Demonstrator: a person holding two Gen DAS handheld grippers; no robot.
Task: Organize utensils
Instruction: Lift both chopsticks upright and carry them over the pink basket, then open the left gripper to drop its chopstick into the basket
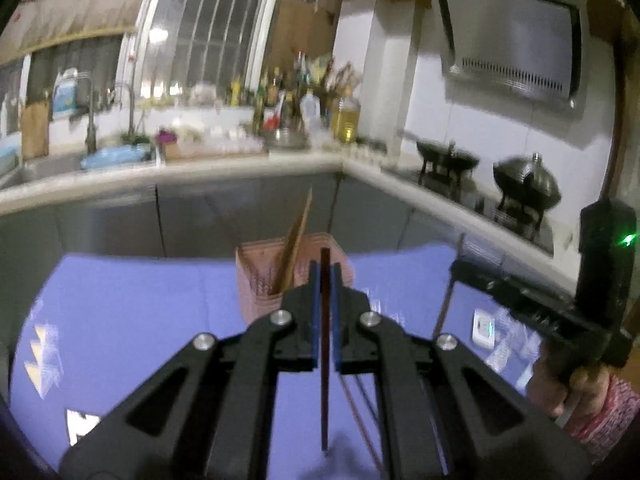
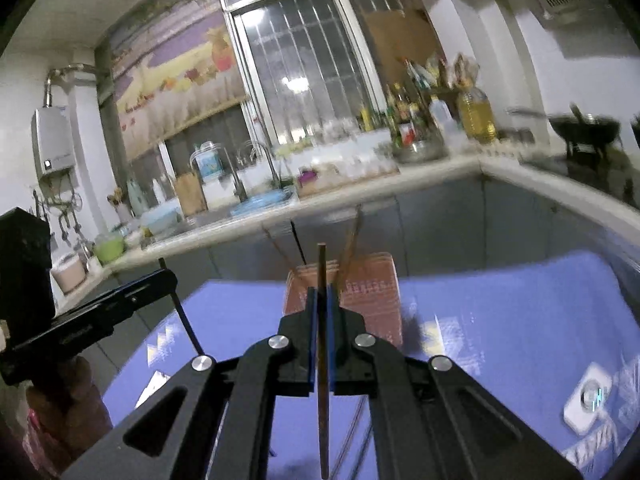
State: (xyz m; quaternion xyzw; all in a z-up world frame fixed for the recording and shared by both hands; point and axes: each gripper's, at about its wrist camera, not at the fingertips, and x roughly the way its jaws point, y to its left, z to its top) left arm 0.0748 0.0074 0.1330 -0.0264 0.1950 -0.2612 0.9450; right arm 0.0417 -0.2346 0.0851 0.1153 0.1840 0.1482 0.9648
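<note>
Both grippers (level) (image 1: 325,276) (image 2: 321,300) around chopsticks (image 1: 325,380) (image 2: 322,400)

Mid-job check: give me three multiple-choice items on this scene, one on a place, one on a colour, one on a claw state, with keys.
1. Where does the pink holder stand?
A. on the blue mat
B. in the sink
C. on the stove

2. What colour are the claw pads?
A. red
B. blue
C. white

3. What is the left claw doing?
A. open, empty
B. shut on a chopstick
C. shut on a spoon

Key: 1 A, the blue mat lies under the holder. 2 B, blue strips line both fingers. 3 B, the dark chopstick runs between the shut pads; the right claw grips its own brown chopstick likewise.
</note>
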